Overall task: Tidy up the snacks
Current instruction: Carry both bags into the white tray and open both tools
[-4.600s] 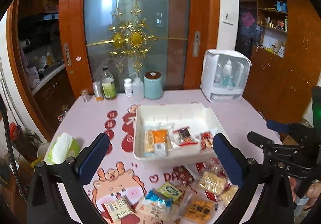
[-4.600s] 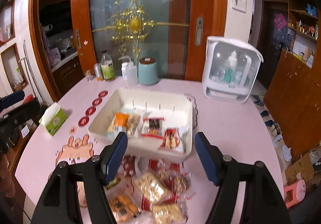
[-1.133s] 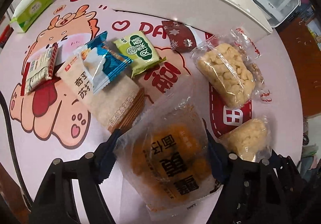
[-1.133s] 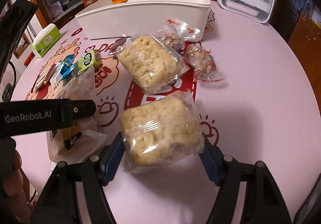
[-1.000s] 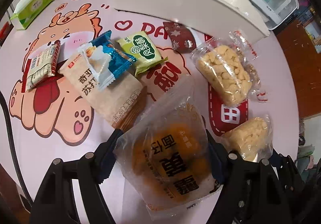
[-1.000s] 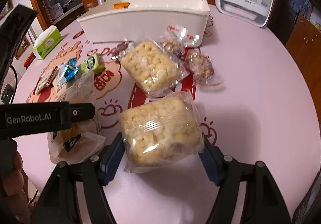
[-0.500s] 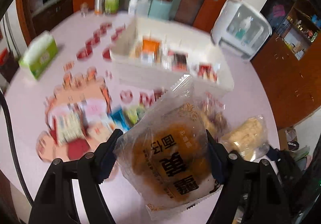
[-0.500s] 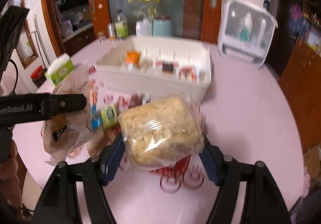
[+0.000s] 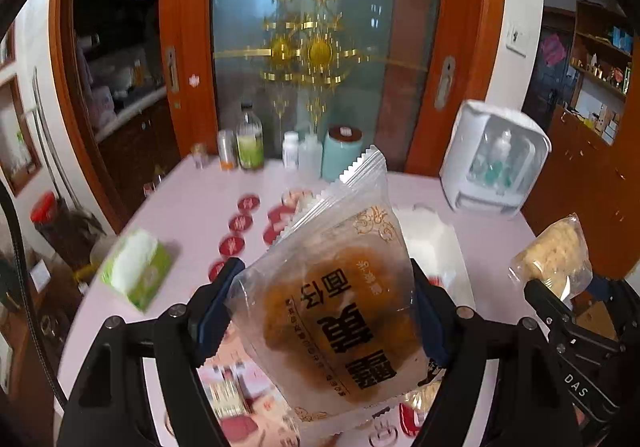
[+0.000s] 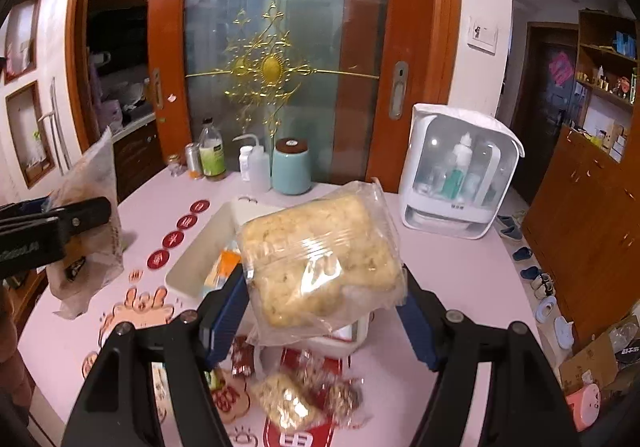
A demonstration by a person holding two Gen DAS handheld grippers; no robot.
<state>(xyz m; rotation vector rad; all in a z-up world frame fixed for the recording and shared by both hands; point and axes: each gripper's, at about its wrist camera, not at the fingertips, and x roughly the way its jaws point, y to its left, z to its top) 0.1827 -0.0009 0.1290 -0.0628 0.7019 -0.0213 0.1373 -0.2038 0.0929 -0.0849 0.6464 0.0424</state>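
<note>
The left tool (image 9: 324,311) grips a clear bread packet (image 9: 340,311) between its blue pads, lifted above the pink worktop (image 9: 192,215). Large dark Chinese characters run upside down across the wrapper, too distorted to read with confidence, and a brown round pastry shows through the film. The arm of the other tool at the right edge carries the letters "DAS".

The right tool (image 10: 320,303) clamps a puffed rice cake packet (image 10: 320,259), wrapped in clear film with no print visible, held in the air over the near end of the white bin (image 10: 208,243). In the right wrist view the left tool's side shows a cut-off white label that cannot be made out.

The bin sits mid-worktop; an orange packet (image 10: 226,263) lies inside it, and most of its interior is hidden behind the held packets. Loose snacks (image 10: 308,395) lie on the worktop in front of the bin (some blurred). Bare worktop lies right of the bin, toward the white dispenser cabinet (image 10: 460,171). A green tissue pack (image 9: 136,267) rests near the left edge, bottles and a teal canister (image 10: 291,167) at the far edge.
</note>
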